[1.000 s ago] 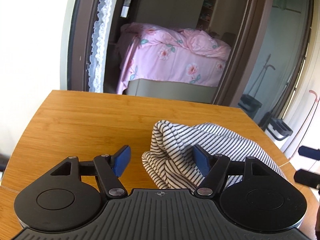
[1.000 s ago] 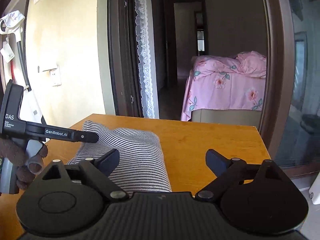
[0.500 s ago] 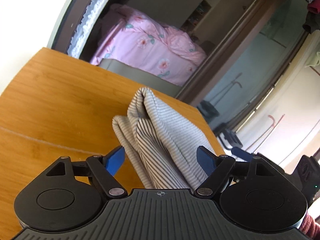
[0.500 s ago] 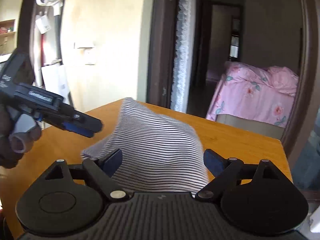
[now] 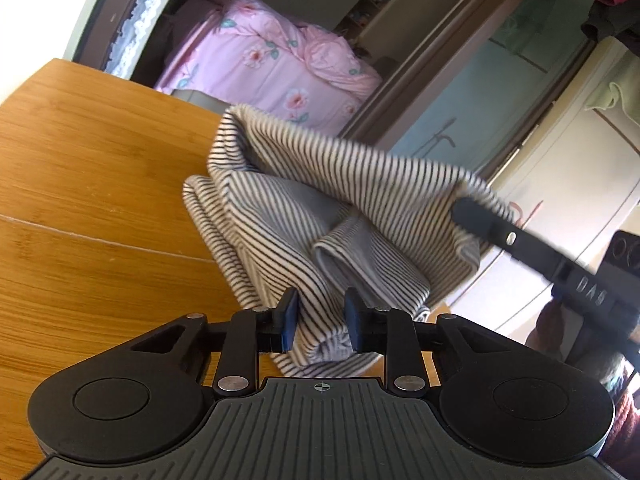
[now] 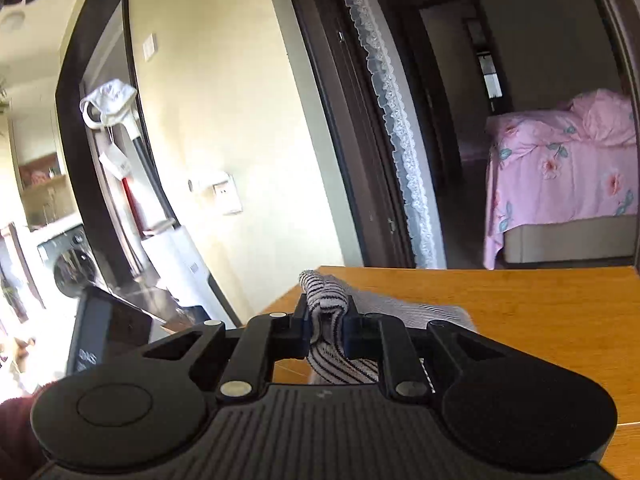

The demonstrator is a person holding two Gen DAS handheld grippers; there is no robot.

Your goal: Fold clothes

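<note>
Pinching the striped knit garment (image 5: pixel 280 216) at two places, both grippers have just been closing, and each now has cloth between its pads. The left gripper (image 5: pixel 318 318) clamps a thick folded edge at the near end of the garment; the right gripper (image 6: pixel 326 326) bites a bunched corner, which the left view shows lifted clear of the wooden table (image 5: pixel 80 184) while the rest of the garment slumps onto the tabletop below it.

What could go wrong: the garment is already doubled into several layers, so either gripper may hold only the outer ones, and the inner folds could slide out and sag as the cloth is raised or stretched. The right gripper's bite looks small, near the very corner; a pull away from the left gripper could strip it free. Pulling the two grips unevenly would probably twist the cloth and leave a skewed fold.

Edges and room: the garment sits near the table's far right corner, and its raised part hangs out past the table edge on that side, so a dropped corner could fall off the table. To the garment's left the tabletop is bare wood, wide enough, I judge, to lay it flat. Beyond the garment, past the table's far edge, stands a doorway with a pink floral bed (image 5: pixel 272 64) behind it.
</note>
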